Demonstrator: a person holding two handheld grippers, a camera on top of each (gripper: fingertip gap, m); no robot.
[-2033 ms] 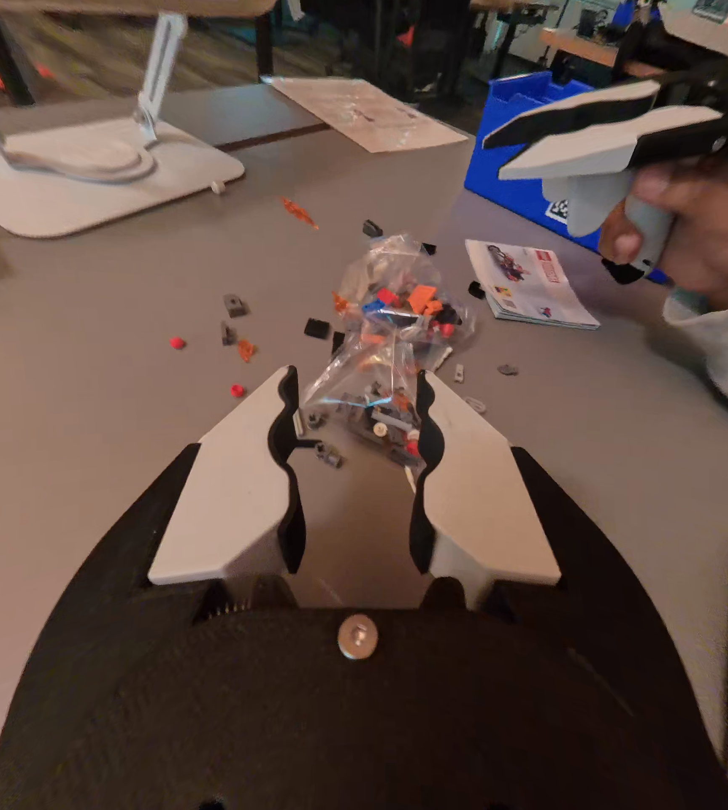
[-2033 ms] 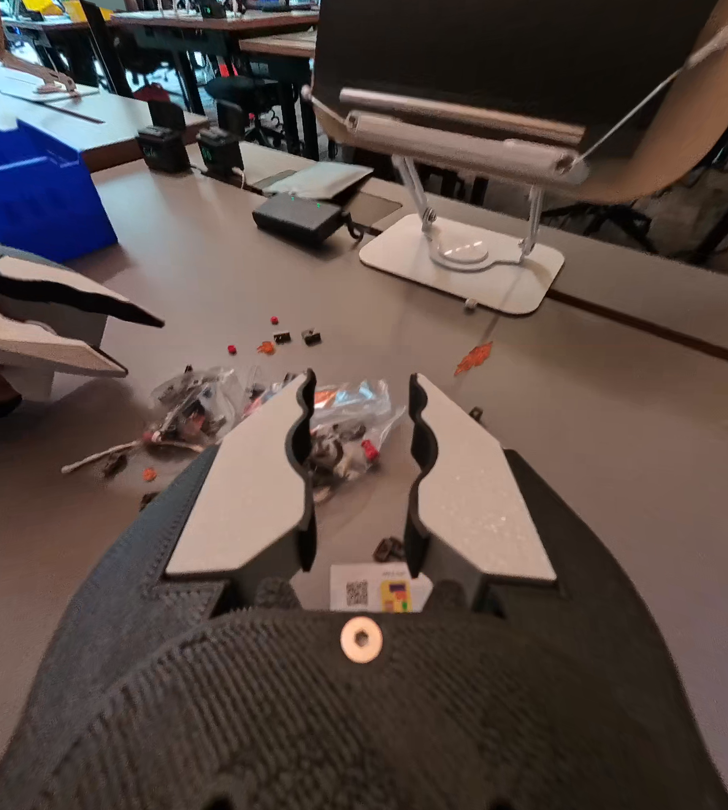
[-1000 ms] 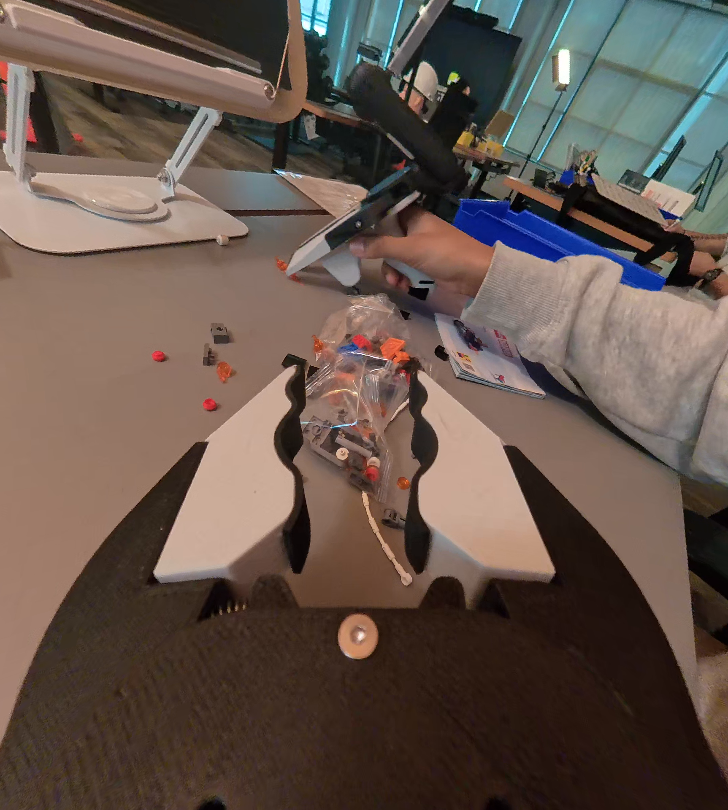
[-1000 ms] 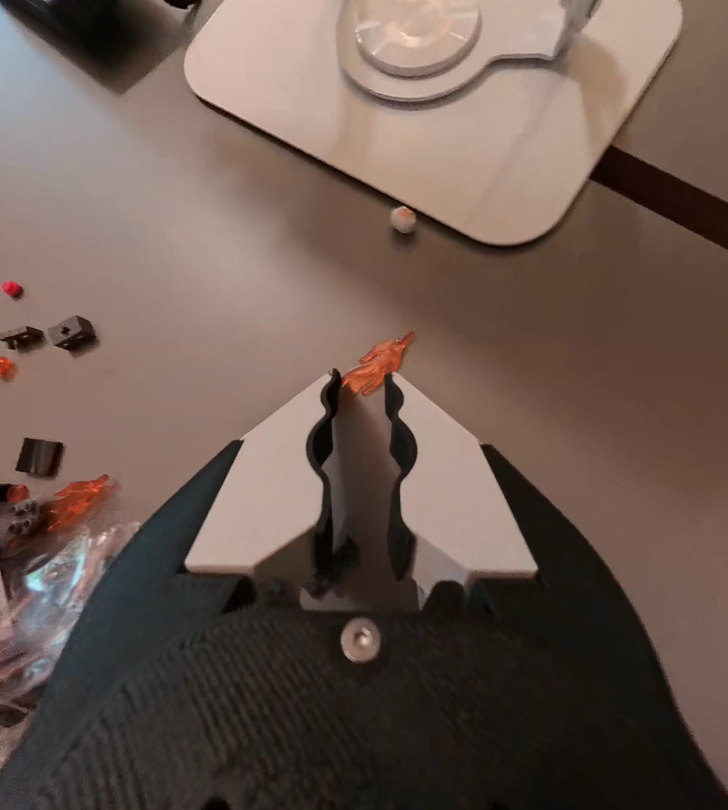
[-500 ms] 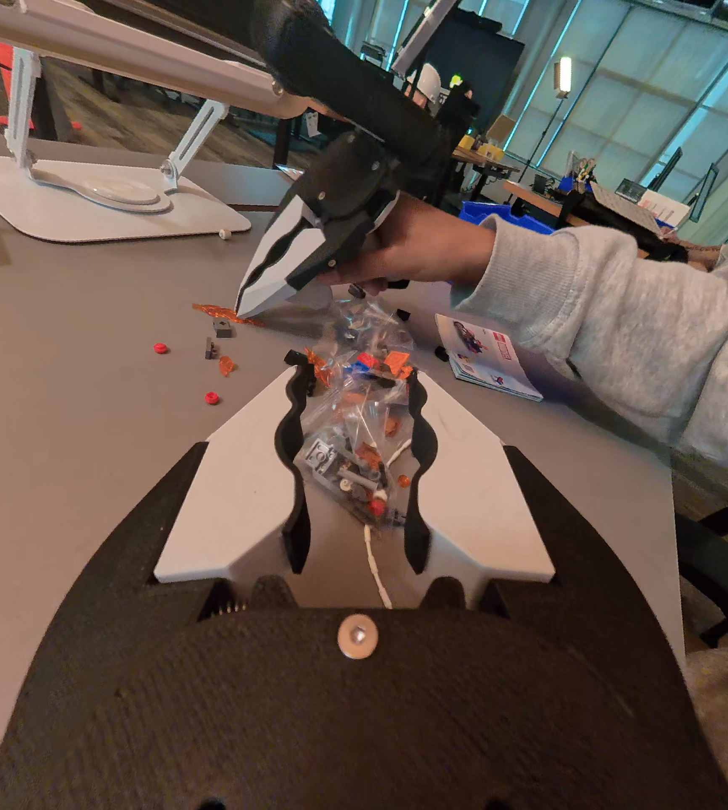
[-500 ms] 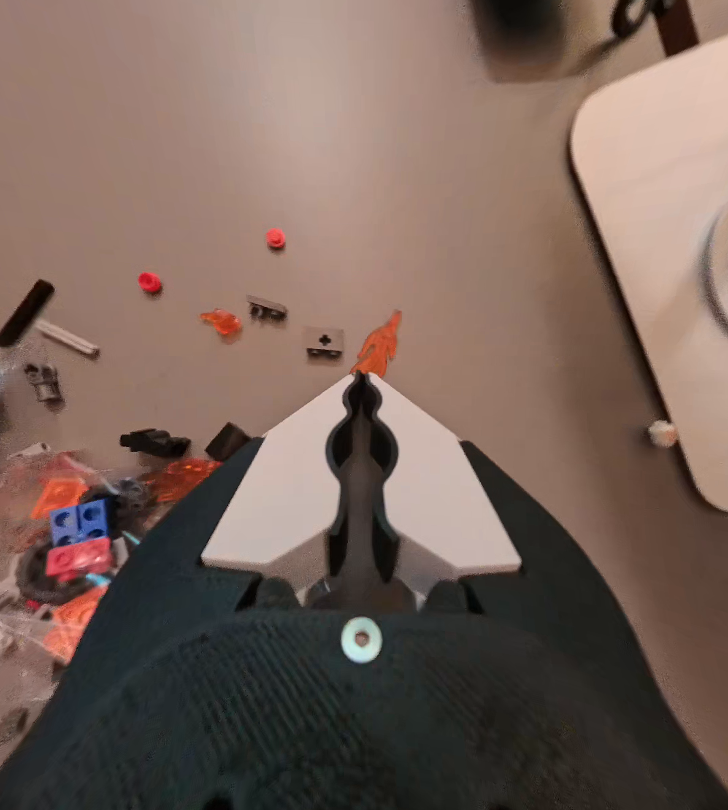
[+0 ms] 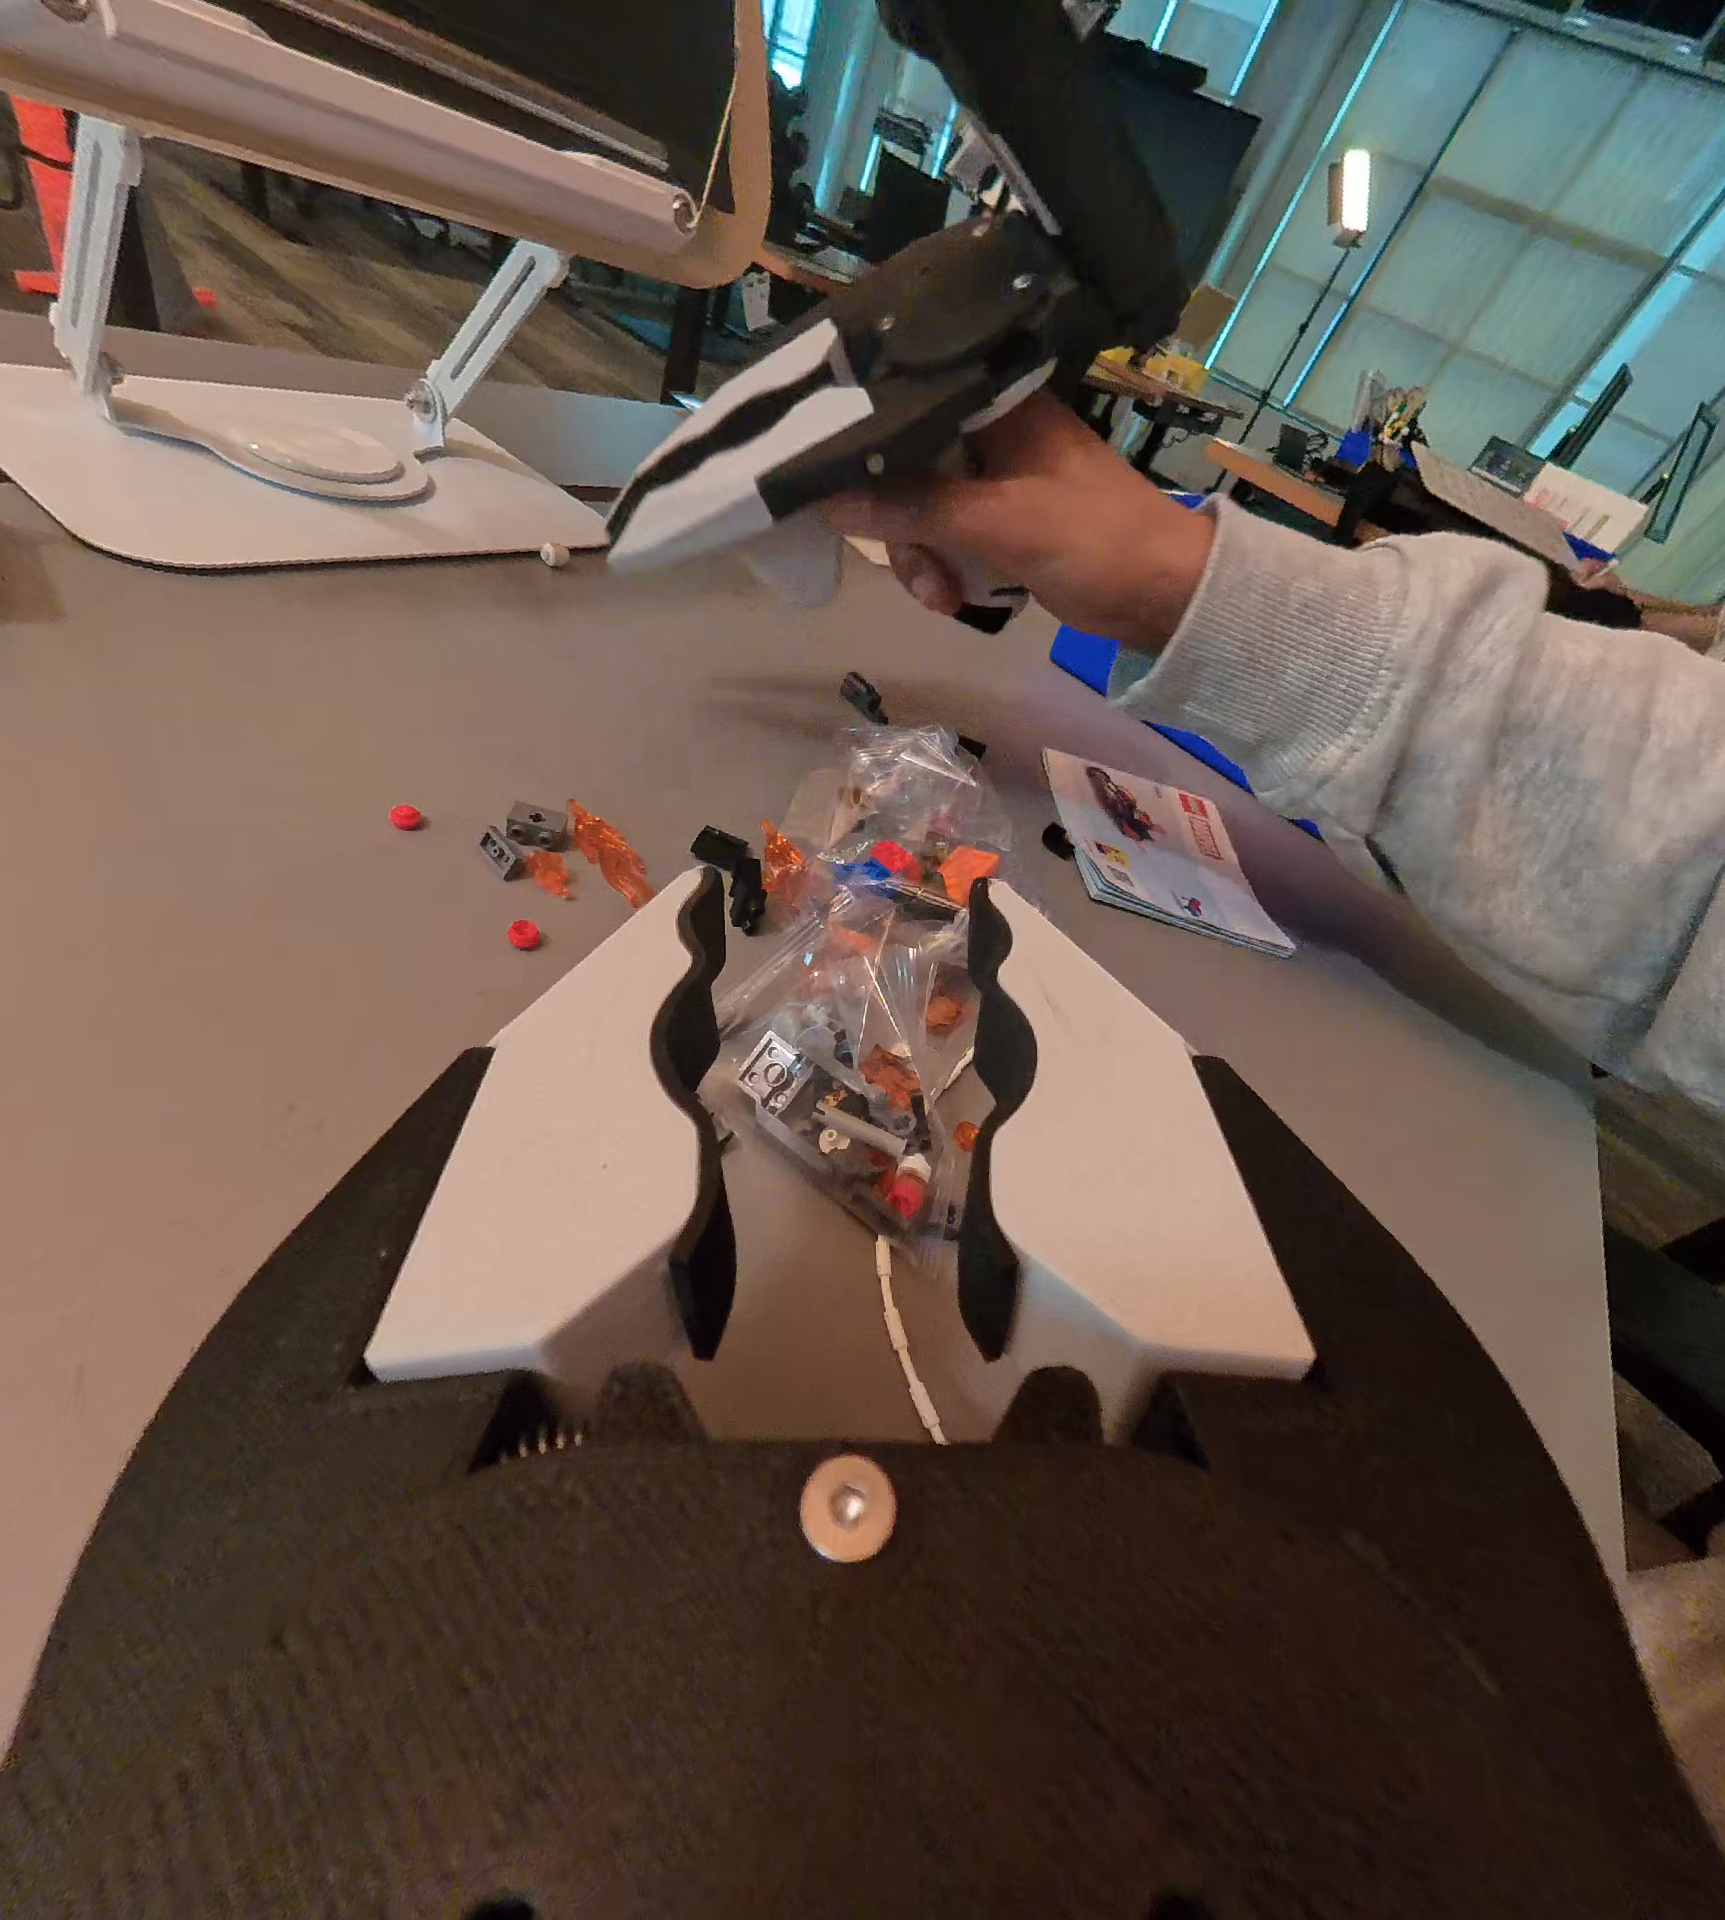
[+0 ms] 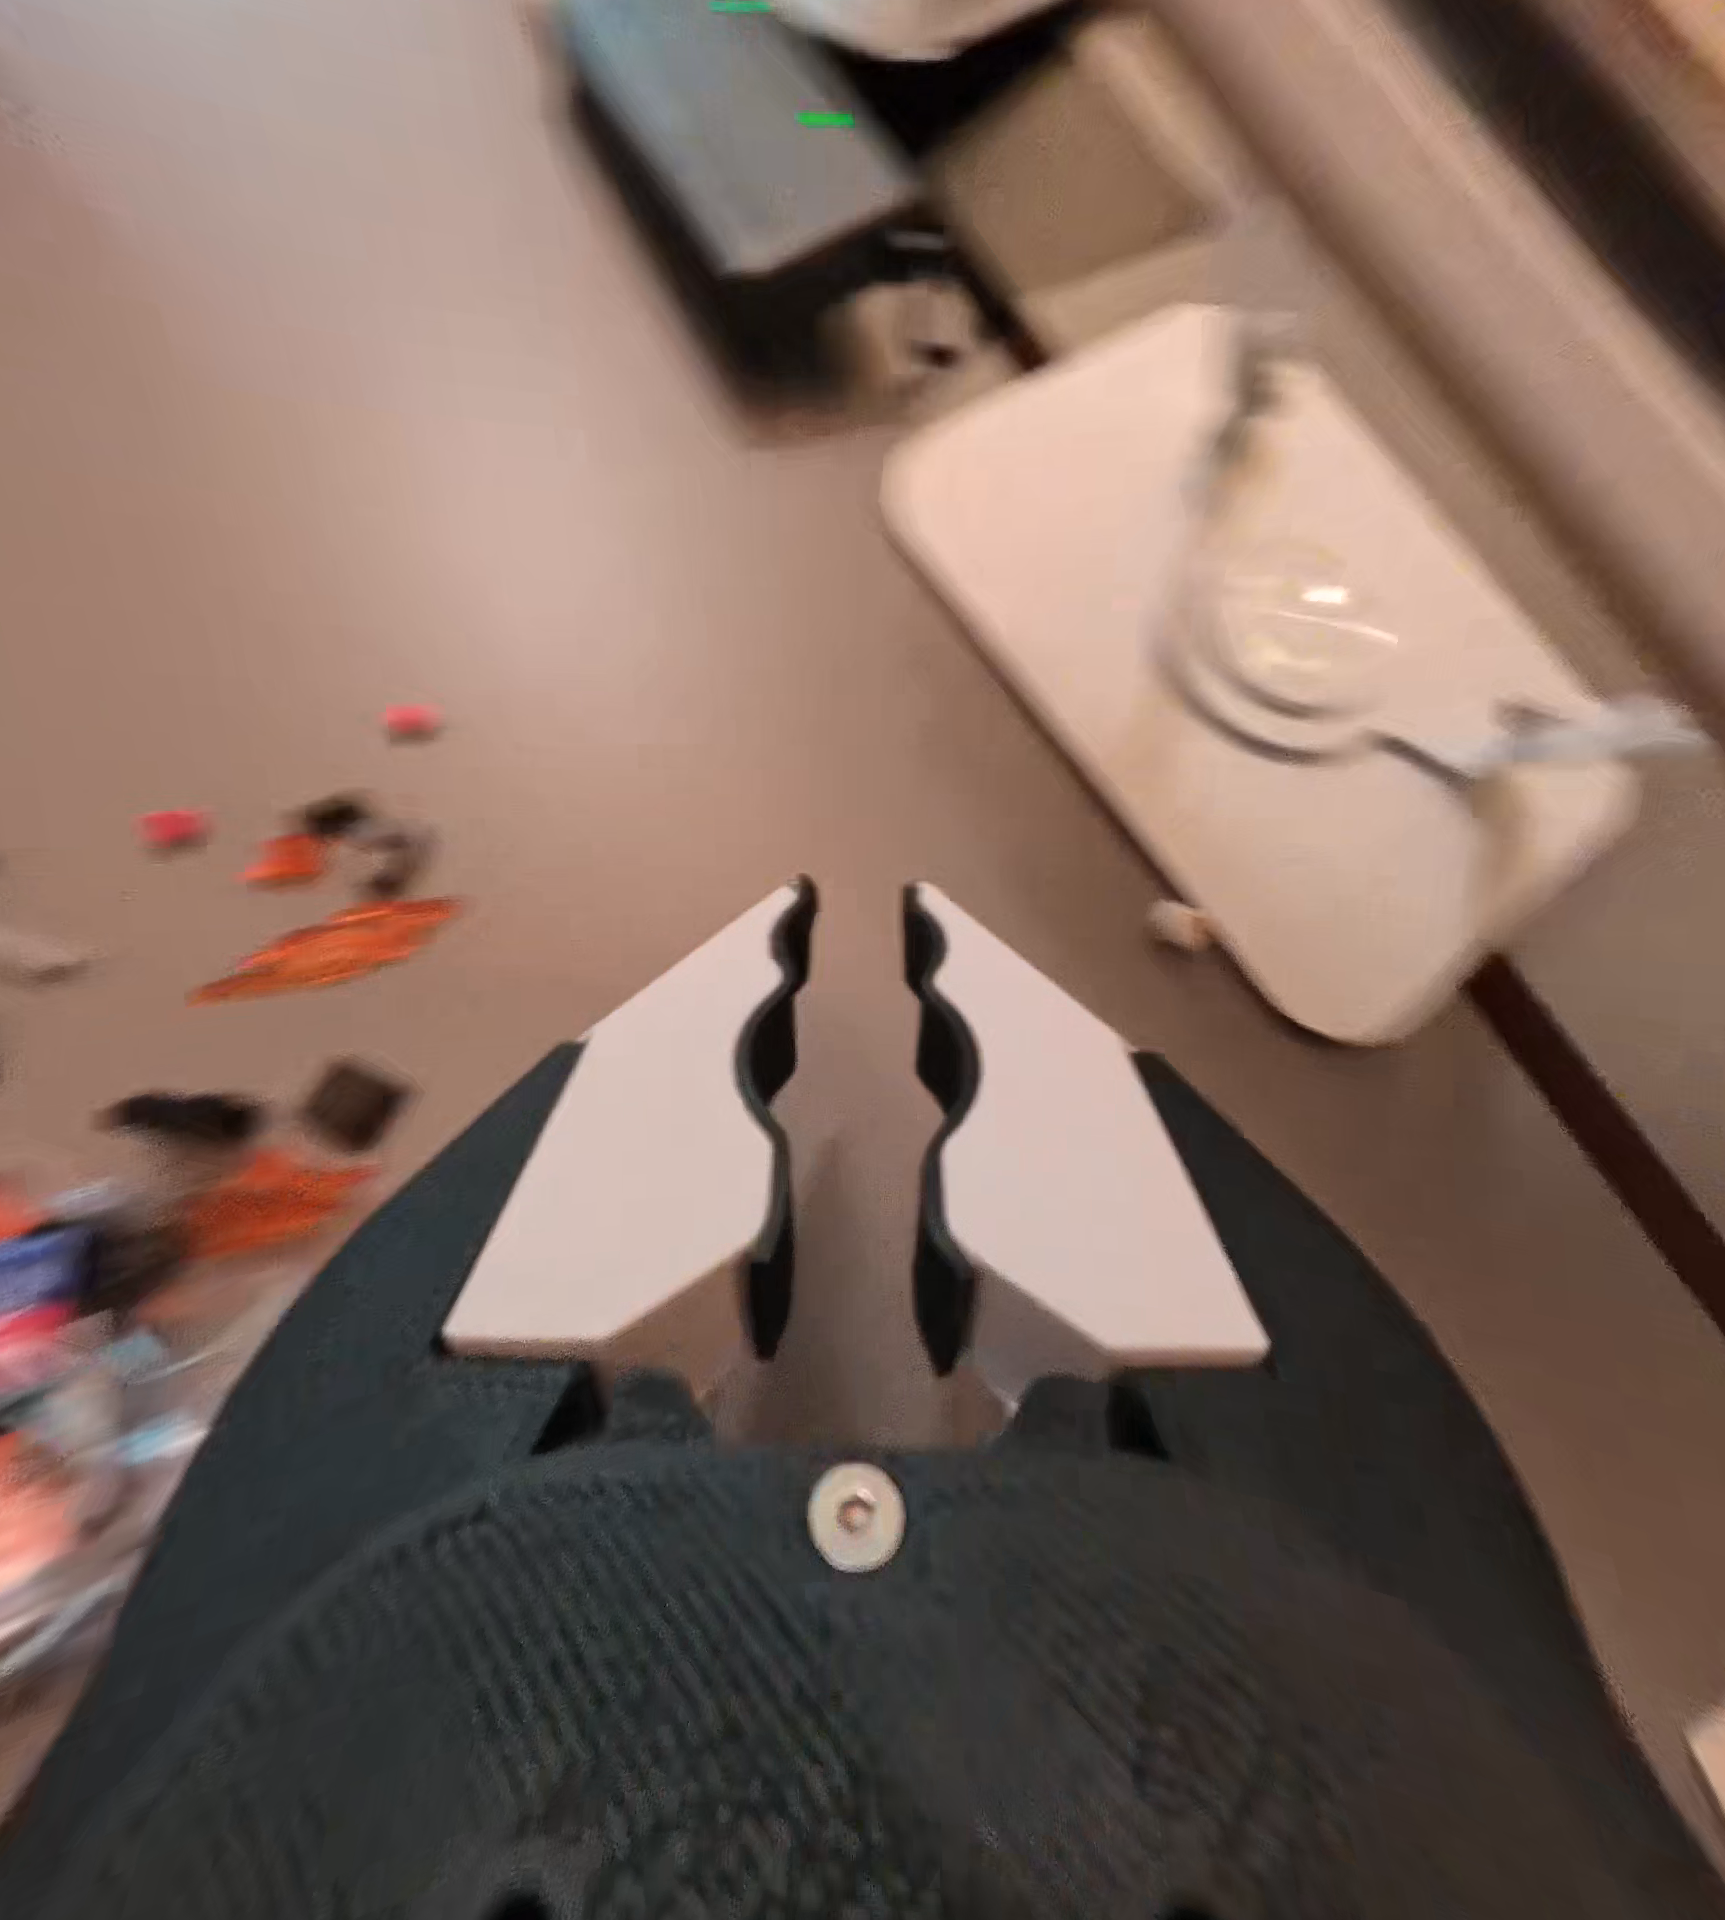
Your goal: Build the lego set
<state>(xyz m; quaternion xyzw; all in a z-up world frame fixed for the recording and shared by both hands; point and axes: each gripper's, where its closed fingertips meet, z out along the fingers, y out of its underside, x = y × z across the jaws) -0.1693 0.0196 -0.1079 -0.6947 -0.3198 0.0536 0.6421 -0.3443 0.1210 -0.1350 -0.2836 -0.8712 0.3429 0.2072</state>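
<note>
My left tool [image 7: 842,904] was spread over the parts bag [image 7: 853,1070]; right tool [image 8: 858,896] slightly parted, empty. Best pinch plastic only, lift gently.

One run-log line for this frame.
left tongs: open, over parts bag | right tongs: open, empty, raised | flame piece: on table

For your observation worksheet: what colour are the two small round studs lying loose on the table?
Red. The two round studs show best in the left wrist view.
</note>
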